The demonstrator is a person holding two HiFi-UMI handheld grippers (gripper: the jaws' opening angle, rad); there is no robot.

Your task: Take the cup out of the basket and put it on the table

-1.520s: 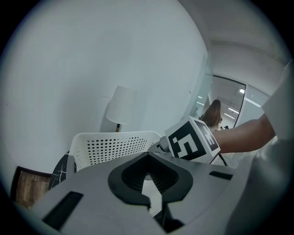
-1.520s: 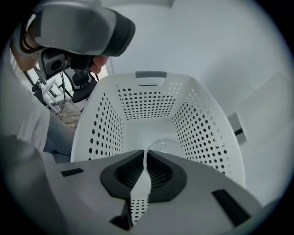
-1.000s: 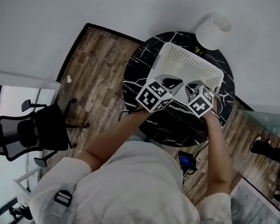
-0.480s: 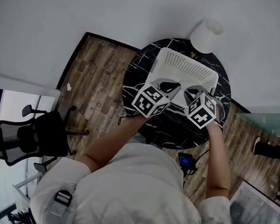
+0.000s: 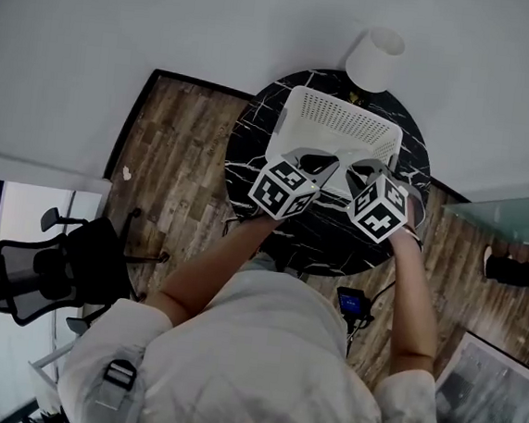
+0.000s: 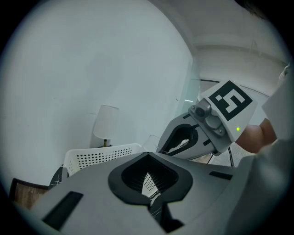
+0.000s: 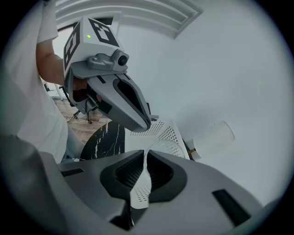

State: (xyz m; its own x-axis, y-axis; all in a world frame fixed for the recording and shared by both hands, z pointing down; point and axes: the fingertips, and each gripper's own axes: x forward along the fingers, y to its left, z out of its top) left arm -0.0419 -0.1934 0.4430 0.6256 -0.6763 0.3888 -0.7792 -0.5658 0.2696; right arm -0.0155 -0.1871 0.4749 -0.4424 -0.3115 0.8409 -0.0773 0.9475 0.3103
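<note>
A white perforated basket [image 5: 348,121] stands on the round black marble table [image 5: 337,236]. Both grippers hover over its near rim. The right gripper [image 5: 357,168] is shut on the rim of a clear glass cup [image 7: 161,146], whose thin wall runs between the jaws of that gripper [image 7: 146,151]. The left gripper view shows the same cup [image 6: 154,141] at the tips of the right gripper [image 6: 165,147]. My left gripper [image 5: 321,160] is shut and holds nothing, its tip beside the basket [image 7: 165,131]. In the head view the cup is hidden by the grippers.
A white-shaded lamp [image 5: 374,57] stands at the table's far edge behind the basket. A black office chair [image 5: 55,265] is on the wooden floor at left. A small device with cables [image 5: 353,306] lies under the table's near side. A glass surface [image 5: 506,220] is at right.
Both grippers have stayed close together at the basket's near rim, shifting only slightly towards me. The head camera has tilted, so table and basket sit a little higher in view.
</note>
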